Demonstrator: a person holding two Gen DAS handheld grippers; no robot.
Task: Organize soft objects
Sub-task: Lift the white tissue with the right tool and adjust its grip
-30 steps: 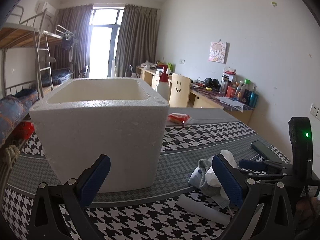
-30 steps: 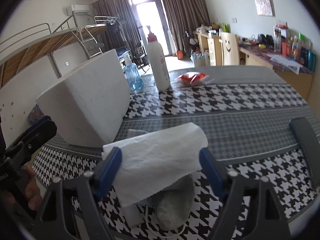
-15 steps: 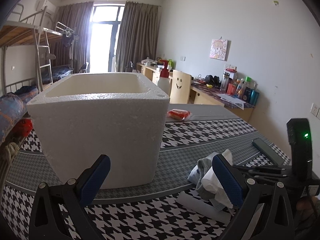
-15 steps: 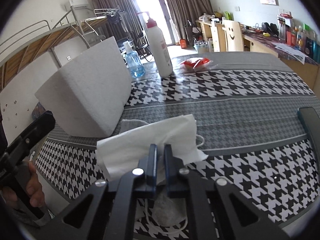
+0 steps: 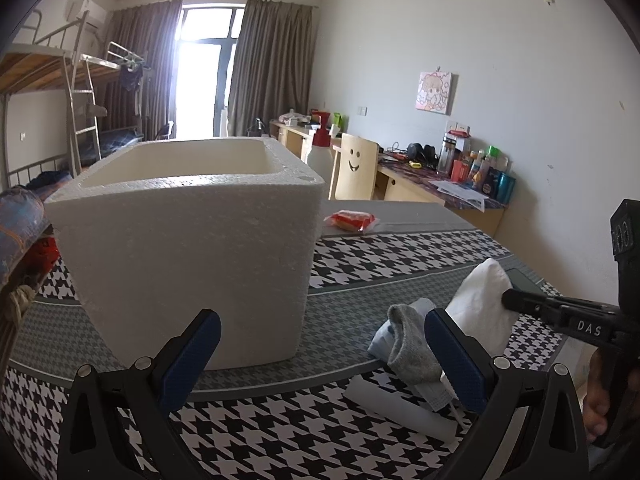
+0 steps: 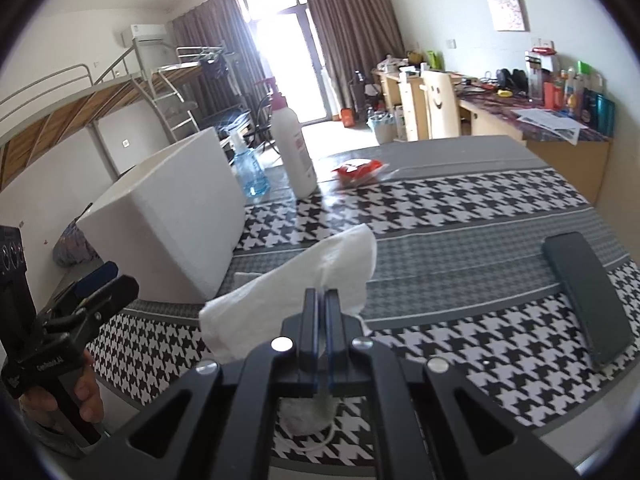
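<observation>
A white foam box [image 5: 192,248] stands open-topped on the houndstooth table; it also shows in the right wrist view [image 6: 168,216]. My right gripper [image 6: 321,296] is shut on a white paper towel [image 6: 296,276] and holds it lifted above the table. In the left wrist view the towel [image 5: 482,304] hangs from the right gripper's tip at the right. A grey sock [image 5: 408,344] lies on a light blue mask and a white roll [image 5: 400,408] beneath. My left gripper [image 5: 320,352] is open and empty, in front of the box.
A dark phone [image 6: 588,292] lies flat at the right. A white pump bottle [image 6: 292,148], a blue spray bottle [image 6: 250,172] and a red snack packet [image 6: 358,170] stand behind the box. A desk and a chair are beyond the table.
My right gripper closed on the paper towel and lifted it off the sock pile. My left gripper stayed open and shifted slightly.
</observation>
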